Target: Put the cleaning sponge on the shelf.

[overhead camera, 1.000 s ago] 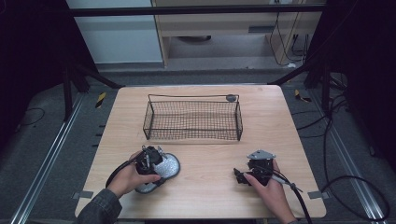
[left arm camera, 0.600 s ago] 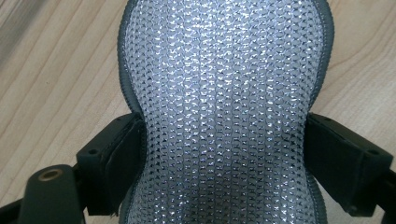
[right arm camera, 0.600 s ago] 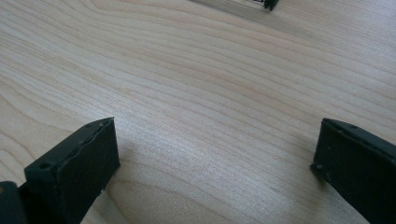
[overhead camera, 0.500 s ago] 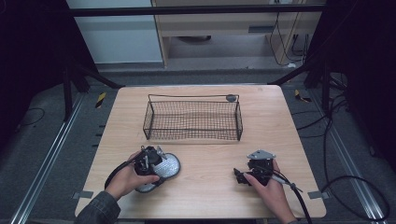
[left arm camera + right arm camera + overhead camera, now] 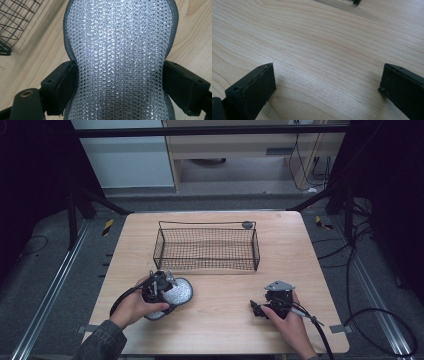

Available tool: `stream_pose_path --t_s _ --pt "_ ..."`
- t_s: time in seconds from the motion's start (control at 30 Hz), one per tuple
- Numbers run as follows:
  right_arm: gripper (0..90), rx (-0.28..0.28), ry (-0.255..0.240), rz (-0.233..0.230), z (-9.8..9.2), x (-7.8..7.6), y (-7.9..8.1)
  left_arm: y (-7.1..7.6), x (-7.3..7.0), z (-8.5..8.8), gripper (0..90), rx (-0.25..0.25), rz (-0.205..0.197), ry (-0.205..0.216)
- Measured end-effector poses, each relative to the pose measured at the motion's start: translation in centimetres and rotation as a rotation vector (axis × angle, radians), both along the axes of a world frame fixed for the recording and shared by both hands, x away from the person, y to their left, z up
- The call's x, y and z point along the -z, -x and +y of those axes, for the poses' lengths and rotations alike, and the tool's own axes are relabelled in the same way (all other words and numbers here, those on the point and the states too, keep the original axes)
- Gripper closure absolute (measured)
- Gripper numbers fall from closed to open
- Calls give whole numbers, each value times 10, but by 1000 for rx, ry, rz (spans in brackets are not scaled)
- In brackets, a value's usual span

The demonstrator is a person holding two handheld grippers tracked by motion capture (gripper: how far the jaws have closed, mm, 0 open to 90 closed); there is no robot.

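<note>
No readable writing or brand marks on anything; the yellow-and-black striped tags on the floor carry no text I can make out.

My left gripper [image 5: 162, 287] is closed on the silver mesh pad [image 5: 120, 57], jaws just finished closing in. In the left gripper view both black pads press the pad's narrow waist from either side, the grey edging pinched against them. The pad's surface is a glittery woven mesh with a dark grey border. In the high view it lies at the near-left of the wooden table [image 5: 220, 330], flat on the wood, its rounded end sticking out to the right of the gripper, just short of the basket's near-left corner.

My right gripper [image 5: 260, 309] sits low at the near-right of the table, grey plate on top, cable trailing off toward the edge. Its jaws stand wide apart with nothing but bare wood grain between them; it holds nothing.

Black wire basket [image 5: 207, 262], rectangular, at the centre of the table beyond both hands. Nothing inside that I can see. A small dark round piece [image 5: 247, 225] is at its far-right corner; cannot tell what it is.
</note>
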State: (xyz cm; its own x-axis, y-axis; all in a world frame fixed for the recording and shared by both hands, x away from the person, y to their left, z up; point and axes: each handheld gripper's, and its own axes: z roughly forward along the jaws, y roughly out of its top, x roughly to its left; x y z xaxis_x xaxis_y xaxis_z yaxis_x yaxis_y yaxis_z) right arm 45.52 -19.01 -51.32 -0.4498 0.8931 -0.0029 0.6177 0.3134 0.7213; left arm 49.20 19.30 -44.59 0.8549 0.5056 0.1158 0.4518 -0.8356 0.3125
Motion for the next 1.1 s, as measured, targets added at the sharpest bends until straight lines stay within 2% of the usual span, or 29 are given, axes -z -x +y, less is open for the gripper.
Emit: stream_pose_path --t_s 0.37,0.63,0.9,1.1 --pt "4 0 0 0 0 0 0 0 -11 -1 144 33 -37 -6" --pt "4 -1 1 -2 0 0 0 0 -16 -5 144 59 -48 -13" --pt "4 0 -1 0 0 0 0 -4 -34 -8 144 72 -75 -25" --pt "4 -3 1 -2 0 0 0 -8 -50 -13 143 97 -112 -67"
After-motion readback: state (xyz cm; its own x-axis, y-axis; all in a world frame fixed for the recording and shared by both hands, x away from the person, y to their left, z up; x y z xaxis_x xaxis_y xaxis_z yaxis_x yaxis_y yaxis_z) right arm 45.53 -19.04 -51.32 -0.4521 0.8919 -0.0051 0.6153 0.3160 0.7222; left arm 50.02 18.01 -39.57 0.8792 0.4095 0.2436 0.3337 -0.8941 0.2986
